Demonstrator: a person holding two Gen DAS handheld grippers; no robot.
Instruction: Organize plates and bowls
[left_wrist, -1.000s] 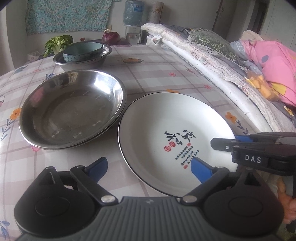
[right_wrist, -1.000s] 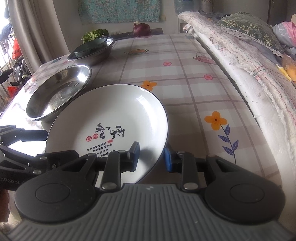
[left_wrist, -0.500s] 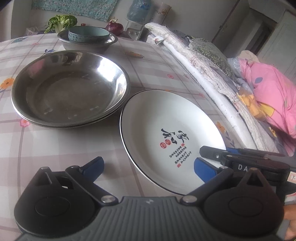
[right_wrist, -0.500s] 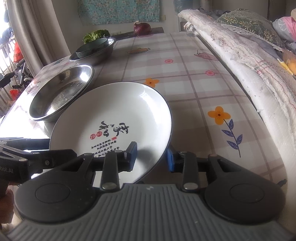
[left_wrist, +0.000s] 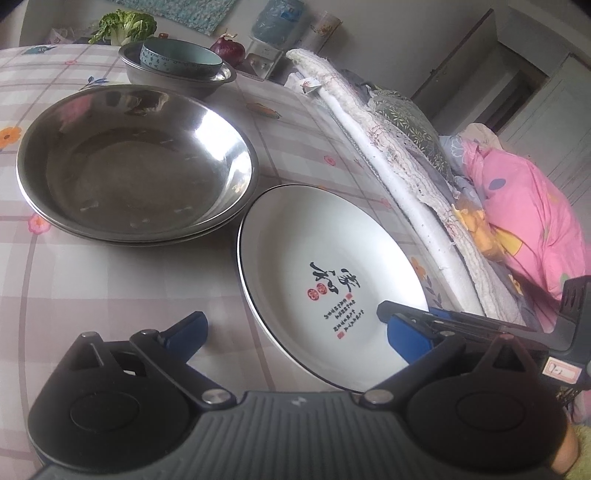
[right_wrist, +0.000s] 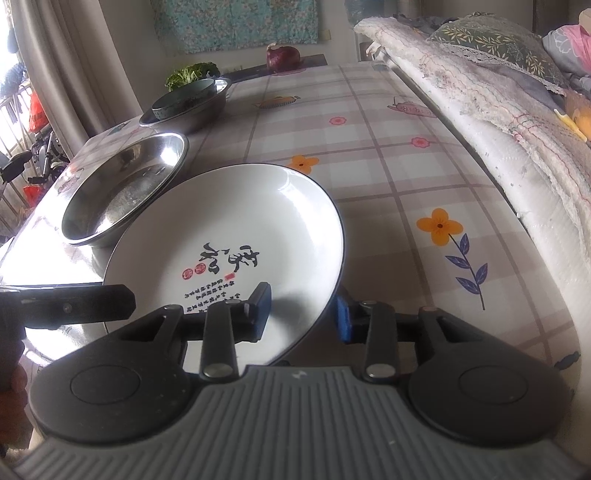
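A white plate (left_wrist: 325, 266) with black calligraphy lies on the checked tablecloth; it also shows in the right wrist view (right_wrist: 236, 229). My right gripper (right_wrist: 301, 314) straddles its near right rim, one pad over the plate and one outside, with a gap left. My left gripper (left_wrist: 295, 332) is open wide at the plate's near left edge, holding nothing. Stacked steel plates (left_wrist: 136, 162) sit left of the white plate. A teal bowl (left_wrist: 181, 61) sits inside a steel bowl (left_wrist: 207, 79) at the back.
A rolled white quilt (right_wrist: 498, 122) and pink bedding (left_wrist: 528, 214) line the table's right side. A red onion (right_wrist: 282, 57) and green vegetable (left_wrist: 123, 26) lie at the far edge. The table's left edge (right_wrist: 44, 192) drops off by the steel plates.
The left gripper has swung left and tilted, bringing the steel plates and bowls closer in view. The right gripper's jaws have opened a little around the plate's rim, and the plate looks slightly raised.
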